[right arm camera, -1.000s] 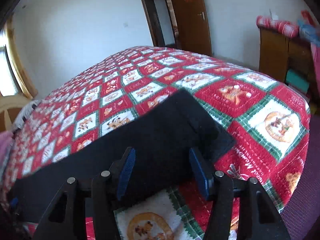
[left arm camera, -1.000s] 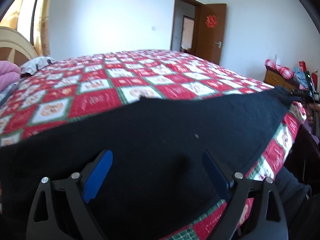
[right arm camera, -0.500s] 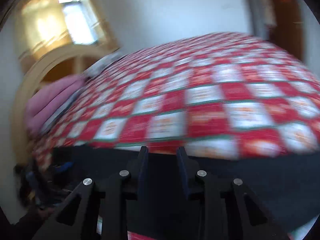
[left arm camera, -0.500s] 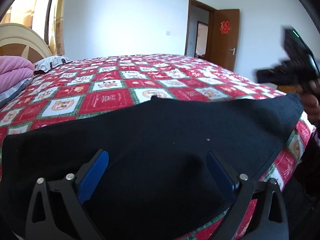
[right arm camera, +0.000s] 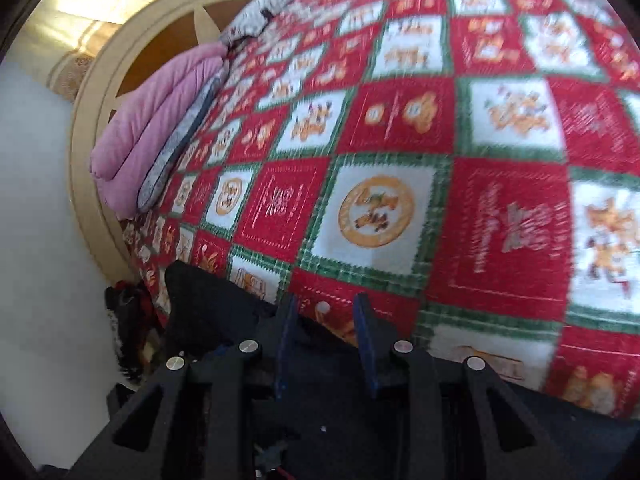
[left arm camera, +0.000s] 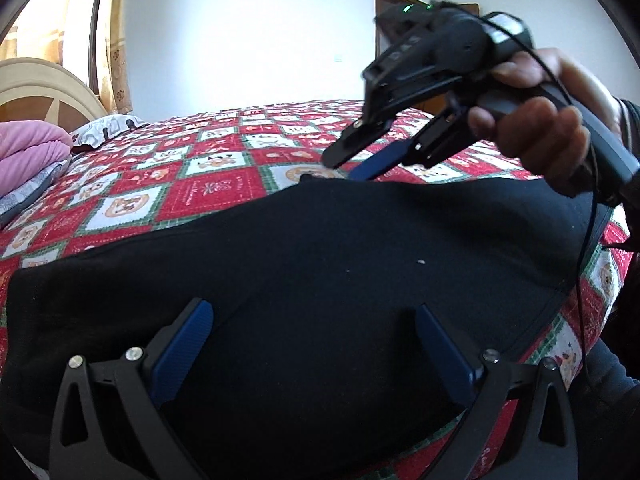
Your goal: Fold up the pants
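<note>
**Black pants spread on a patterned bed, two grippers over them**

I see the black pants point(left arm camera: 320, 280) lying flat across the lower half of the left wrist frame, on a red, white and green checked bedspread point(left arm camera: 208, 192). The cloth is dark and matte, with a few pale specks of lint. My left gripper point(left arm camera: 312, 344) sits at the bottom of that frame, its blue-padded jaws spread wide over the fabric, holding nothing. My right gripper point(left arm camera: 360, 164) reaches in from the upper right, its tips at the pants' far edge; its own camera shows the jaws partly apart, nothing clearly pinched. The bedspread's squares carry writing, too blurred to read. A pink quilt point(right arm camera: 160, 120) lies at upper left
</note>
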### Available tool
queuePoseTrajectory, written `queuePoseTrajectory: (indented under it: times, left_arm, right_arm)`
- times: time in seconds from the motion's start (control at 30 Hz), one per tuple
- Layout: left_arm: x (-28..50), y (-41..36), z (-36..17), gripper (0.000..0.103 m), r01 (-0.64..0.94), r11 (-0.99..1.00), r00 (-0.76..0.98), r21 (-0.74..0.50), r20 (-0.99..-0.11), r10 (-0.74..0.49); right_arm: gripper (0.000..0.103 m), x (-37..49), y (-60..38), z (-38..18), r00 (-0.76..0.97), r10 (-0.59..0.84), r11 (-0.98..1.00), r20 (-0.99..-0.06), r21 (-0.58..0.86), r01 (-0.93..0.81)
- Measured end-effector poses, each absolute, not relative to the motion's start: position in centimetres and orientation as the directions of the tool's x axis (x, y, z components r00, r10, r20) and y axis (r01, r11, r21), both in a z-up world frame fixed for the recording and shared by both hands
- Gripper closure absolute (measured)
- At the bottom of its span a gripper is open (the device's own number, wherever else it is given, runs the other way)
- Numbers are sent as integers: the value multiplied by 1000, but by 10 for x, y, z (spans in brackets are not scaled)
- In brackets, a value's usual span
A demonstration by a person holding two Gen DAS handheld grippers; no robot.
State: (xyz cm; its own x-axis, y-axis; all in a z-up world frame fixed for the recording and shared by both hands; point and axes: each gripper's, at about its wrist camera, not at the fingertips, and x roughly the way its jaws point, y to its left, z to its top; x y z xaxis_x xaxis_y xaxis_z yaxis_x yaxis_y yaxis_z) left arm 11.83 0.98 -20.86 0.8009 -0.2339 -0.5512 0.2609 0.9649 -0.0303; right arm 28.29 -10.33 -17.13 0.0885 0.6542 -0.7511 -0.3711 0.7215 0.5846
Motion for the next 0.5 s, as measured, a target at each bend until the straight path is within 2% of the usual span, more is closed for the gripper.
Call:
queuePoseTrajectory:
  times: [0.23, 0.37, 0.5]
  left_arm:
    - [118, 10, -209, 0, 263, 964, 801, -34, -549, -237]
    - [118, 9, -209, 0, 262, 965, 802, -30, -550, -235]
    - [118, 9, -209, 0, 262, 965, 802, -30, -550, -235]
  right_arm:
    - [72, 295, -82, -195, -79, 692, 670, -718, 679, -301]
    - [72, 294, -72, -200, -136, 751, 603, -646, 755, -260]
    - [72, 290, -66, -204, -160, 720, 630, -675, 733, -256]
